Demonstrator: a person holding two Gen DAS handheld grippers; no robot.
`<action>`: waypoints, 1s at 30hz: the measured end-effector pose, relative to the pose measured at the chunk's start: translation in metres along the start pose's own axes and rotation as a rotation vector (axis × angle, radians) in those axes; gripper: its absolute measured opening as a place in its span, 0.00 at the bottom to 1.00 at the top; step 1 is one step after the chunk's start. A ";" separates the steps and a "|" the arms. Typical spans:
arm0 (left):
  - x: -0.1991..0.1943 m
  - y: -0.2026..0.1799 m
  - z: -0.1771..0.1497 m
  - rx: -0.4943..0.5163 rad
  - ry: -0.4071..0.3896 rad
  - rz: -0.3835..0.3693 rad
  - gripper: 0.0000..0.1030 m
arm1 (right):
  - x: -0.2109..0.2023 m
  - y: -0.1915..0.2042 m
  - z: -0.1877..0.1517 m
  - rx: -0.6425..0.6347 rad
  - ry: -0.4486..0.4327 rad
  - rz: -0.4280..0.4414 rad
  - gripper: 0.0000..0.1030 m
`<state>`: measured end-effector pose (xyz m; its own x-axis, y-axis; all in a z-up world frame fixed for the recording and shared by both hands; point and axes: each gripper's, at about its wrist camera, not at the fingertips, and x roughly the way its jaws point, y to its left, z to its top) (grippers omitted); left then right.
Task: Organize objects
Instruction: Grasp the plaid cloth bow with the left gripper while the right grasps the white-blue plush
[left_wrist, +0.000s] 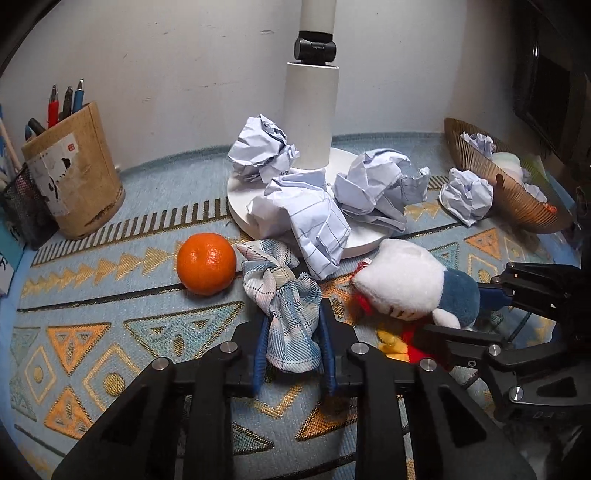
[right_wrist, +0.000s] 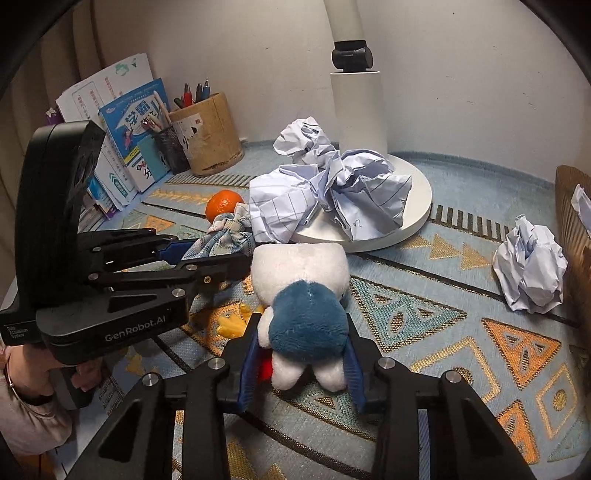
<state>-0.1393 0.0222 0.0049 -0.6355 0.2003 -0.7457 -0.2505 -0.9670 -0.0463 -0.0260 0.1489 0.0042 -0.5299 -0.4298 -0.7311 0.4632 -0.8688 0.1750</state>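
My left gripper (left_wrist: 293, 328) is shut on a plaid cloth bundle (left_wrist: 286, 295) that lies on the patterned mat; it also shows in the right wrist view (right_wrist: 225, 236). My right gripper (right_wrist: 301, 350) is shut on a white and blue plush toy (right_wrist: 306, 295), which lies head away from me; in the left wrist view the plush toy (left_wrist: 410, 284) lies at right with the right gripper (left_wrist: 469, 314) around its blue body. An orange (left_wrist: 206, 264) sits left of the cloth. Crumpled lined papers (left_wrist: 332, 192) lie on the lamp base.
A white lamp (left_wrist: 312, 110) stands at the back on a round base (right_wrist: 417, 206). A cardboard pen holder (left_wrist: 74, 173) and mesh cup (left_wrist: 22, 206) stand at left, books (right_wrist: 122, 140) beside them. A brown basket (left_wrist: 506, 184) with paper stands at right, a paper ball (right_wrist: 530, 264) beside it.
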 end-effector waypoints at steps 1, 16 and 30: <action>-0.006 -0.001 -0.001 0.002 -0.030 0.002 0.20 | -0.002 0.001 0.000 -0.005 -0.011 -0.004 0.37; -0.040 0.011 -0.004 -0.019 -0.218 0.048 0.20 | -0.037 -0.019 -0.006 0.104 -0.194 -0.020 0.37; -0.047 -0.113 0.131 0.085 -0.355 -0.168 0.20 | -0.174 -0.133 0.045 0.311 -0.456 -0.158 0.38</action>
<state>-0.1765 0.1430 0.1326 -0.7895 0.4112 -0.4557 -0.4228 -0.9025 -0.0819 -0.0274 0.3282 0.1380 -0.8607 -0.2915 -0.4174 0.1592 -0.9328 0.3232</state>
